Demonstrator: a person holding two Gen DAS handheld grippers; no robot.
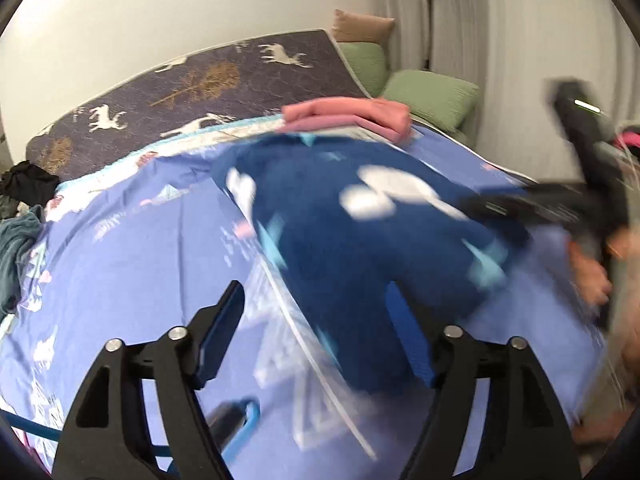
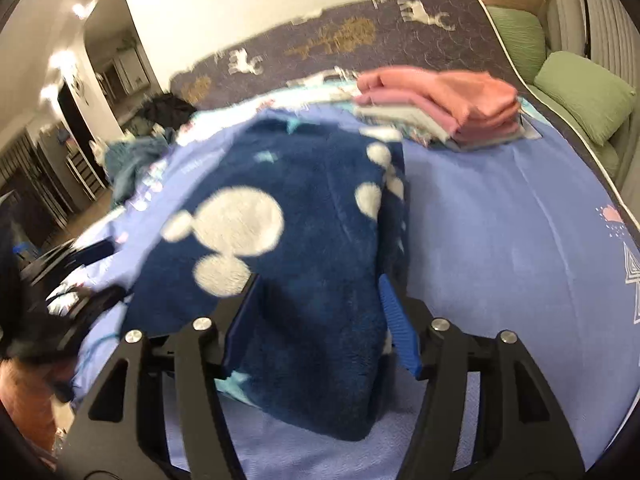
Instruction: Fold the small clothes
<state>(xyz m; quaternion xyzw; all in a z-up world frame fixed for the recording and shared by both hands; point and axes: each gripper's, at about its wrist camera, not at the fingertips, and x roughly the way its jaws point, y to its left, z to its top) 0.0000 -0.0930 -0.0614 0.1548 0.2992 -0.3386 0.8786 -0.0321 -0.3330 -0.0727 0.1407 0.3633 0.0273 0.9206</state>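
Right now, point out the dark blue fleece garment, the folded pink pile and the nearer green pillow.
dark blue fleece garment (image 2: 312, 280), right wrist view, middle.
folded pink pile (image 2: 444, 96), right wrist view, top layer.
green pillow (image 2: 584, 92), right wrist view, face.

A bed covered by a light blue printed sheet (image 2: 500, 240) carries a navy fleece garment (image 2: 304, 248) with white spots near the middle, a stack of folded pink clothes (image 2: 440, 100) at the far right, and a teal cloth (image 2: 128, 160) at the far left edge.
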